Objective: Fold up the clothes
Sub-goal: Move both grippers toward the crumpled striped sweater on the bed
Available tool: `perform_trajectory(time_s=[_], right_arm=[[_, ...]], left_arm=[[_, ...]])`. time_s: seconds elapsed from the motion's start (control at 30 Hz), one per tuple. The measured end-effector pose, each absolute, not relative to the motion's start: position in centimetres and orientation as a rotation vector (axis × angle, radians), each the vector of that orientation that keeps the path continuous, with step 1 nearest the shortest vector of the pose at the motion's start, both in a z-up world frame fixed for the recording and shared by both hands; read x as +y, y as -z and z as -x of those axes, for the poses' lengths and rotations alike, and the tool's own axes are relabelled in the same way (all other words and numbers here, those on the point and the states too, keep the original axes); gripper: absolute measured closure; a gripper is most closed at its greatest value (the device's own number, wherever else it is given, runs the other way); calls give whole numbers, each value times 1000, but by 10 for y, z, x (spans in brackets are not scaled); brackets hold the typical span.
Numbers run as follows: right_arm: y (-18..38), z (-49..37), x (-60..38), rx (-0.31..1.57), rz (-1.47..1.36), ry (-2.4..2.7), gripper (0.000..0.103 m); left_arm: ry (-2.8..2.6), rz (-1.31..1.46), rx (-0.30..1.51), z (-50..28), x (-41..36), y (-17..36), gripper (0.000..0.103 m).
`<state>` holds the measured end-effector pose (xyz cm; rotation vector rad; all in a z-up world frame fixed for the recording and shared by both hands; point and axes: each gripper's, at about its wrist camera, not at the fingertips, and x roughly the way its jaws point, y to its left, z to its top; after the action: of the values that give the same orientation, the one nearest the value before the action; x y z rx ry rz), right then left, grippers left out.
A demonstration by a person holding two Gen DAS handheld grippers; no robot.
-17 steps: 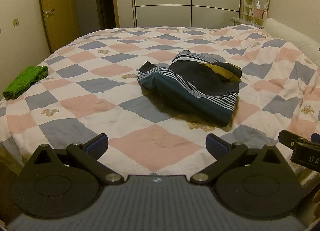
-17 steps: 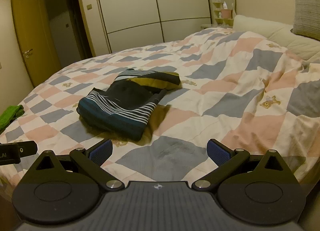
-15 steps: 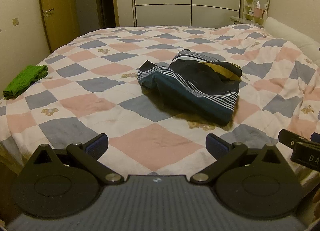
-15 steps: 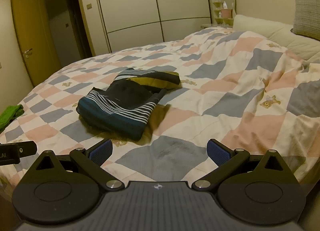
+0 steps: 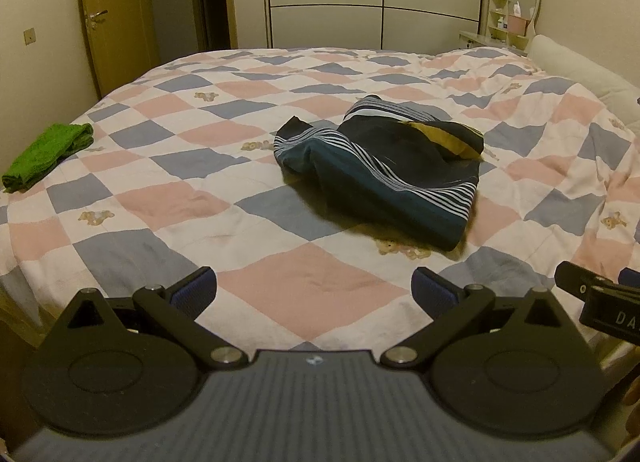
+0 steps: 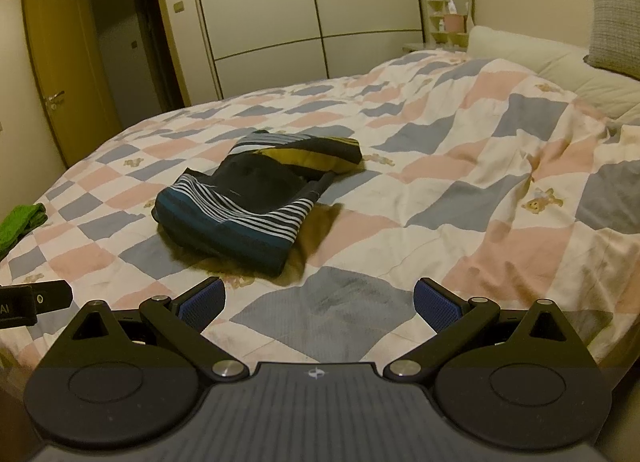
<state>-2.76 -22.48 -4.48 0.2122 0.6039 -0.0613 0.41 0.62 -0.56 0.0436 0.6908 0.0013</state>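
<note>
A checked quilt [image 5: 168, 197] is covering the bed, leaving wide open room all around a crumpled striped dark garment [image 5: 384, 173] lying mid-bed; grabbing one layer risks dragging the whole bundle. Left hand-held gripper [image 5: 314, 288] and right hand-held gripper [image 6: 318, 298] are hovering spread wide, empty, at the near edge.

Black left claw [image 5: 314, 286], right claw [image 6: 319, 296]: blue ribbed pads, silver pivot screws.
</note>
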Motion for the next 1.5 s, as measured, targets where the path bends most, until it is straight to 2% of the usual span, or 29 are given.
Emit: perform_trajectory(time_s=[1.5], right_arm=[[78,-8,-223,718,-201,104,0]], left_arm=[[44,-3,805,-41,26,44,0]])
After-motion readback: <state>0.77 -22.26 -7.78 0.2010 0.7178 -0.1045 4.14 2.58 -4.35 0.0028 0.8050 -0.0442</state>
